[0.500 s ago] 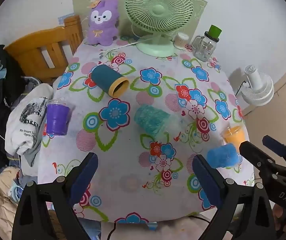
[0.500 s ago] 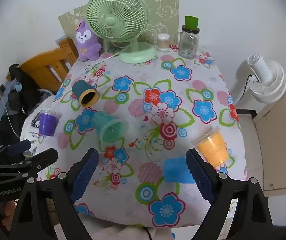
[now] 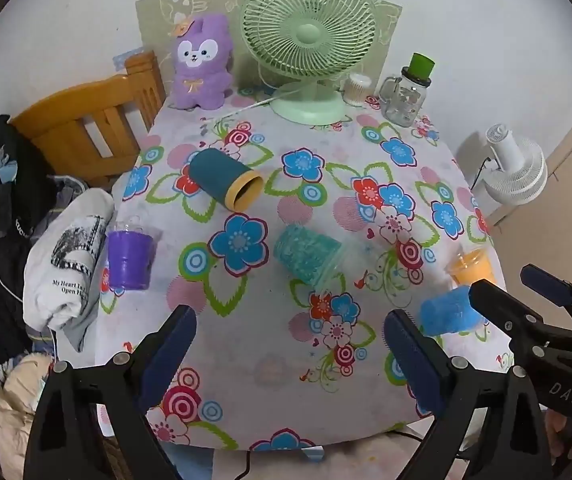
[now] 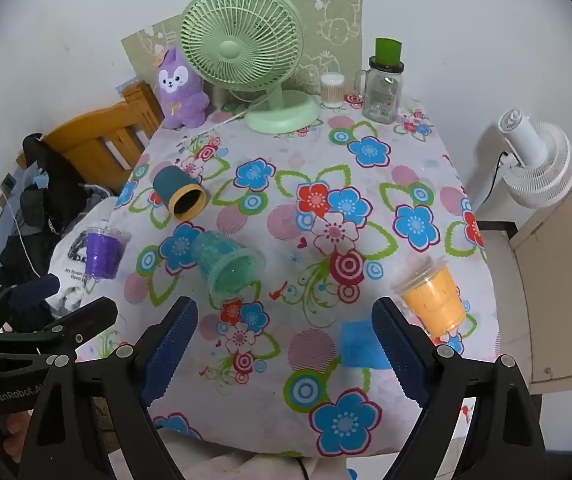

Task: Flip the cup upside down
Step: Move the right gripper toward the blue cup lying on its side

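Several cups are on the flowered tablecloth (image 3: 326,384). A dark teal cup with a tan rim (image 3: 225,179) (image 4: 180,193) lies on its side at the left. A clear teal cup (image 3: 306,255) (image 4: 228,263) lies on its side in the middle. A purple cup (image 3: 129,259) (image 4: 103,254) stands at the left edge, an orange one (image 3: 471,268) (image 4: 432,298) at the right, and a blue one (image 3: 448,314) (image 4: 360,344) near the front right. My left gripper (image 3: 290,340) and right gripper (image 4: 284,330) are open and empty above the table's front edge.
A green desk fan (image 3: 308,46), a purple plush toy (image 3: 202,68), a glass mug jar with green top (image 3: 408,92) and a small jar (image 3: 356,88) stand at the back. A wooden chair (image 3: 90,128) with clothes is left; a white fan (image 4: 536,160) right.
Both views have shifted only slightly; the cups lie as before and both grippers stay open.
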A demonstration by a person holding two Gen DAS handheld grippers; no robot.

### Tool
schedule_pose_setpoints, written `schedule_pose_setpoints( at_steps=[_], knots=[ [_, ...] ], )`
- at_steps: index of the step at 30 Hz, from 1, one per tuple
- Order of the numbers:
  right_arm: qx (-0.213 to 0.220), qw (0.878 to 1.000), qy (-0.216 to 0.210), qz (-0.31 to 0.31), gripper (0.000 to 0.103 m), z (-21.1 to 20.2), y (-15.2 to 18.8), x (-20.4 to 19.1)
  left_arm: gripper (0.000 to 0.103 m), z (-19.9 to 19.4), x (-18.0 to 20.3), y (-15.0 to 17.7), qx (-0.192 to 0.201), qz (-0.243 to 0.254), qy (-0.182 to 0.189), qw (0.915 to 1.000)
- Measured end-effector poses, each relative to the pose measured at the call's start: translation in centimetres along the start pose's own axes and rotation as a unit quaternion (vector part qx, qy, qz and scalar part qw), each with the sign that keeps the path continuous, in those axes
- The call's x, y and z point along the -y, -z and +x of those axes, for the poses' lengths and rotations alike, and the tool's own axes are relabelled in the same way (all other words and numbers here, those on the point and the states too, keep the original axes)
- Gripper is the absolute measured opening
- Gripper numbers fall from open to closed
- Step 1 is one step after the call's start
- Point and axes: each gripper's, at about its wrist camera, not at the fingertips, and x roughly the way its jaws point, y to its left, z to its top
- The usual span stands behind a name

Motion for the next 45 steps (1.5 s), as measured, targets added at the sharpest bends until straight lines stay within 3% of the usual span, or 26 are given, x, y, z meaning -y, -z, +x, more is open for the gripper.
schedule_pose_setpoints(
  at_steps=[17, 45],
  knots=[
    [-0.006, 0.999, 0.039, 0.018, 0.091, 0.4, -0.3, 1.1, 0.096, -0.1, 2.4, -0.6, 0.004, 0.033, 0.007, 0.9994],
    [0.000, 0.998, 0.051, 0.024, 0.091, -0.7, -0.1, 3.1, 0.096, -0.6, 5.0, -0.6, 0.005, 0.064, 0.006, 0.9979]
  ],
)
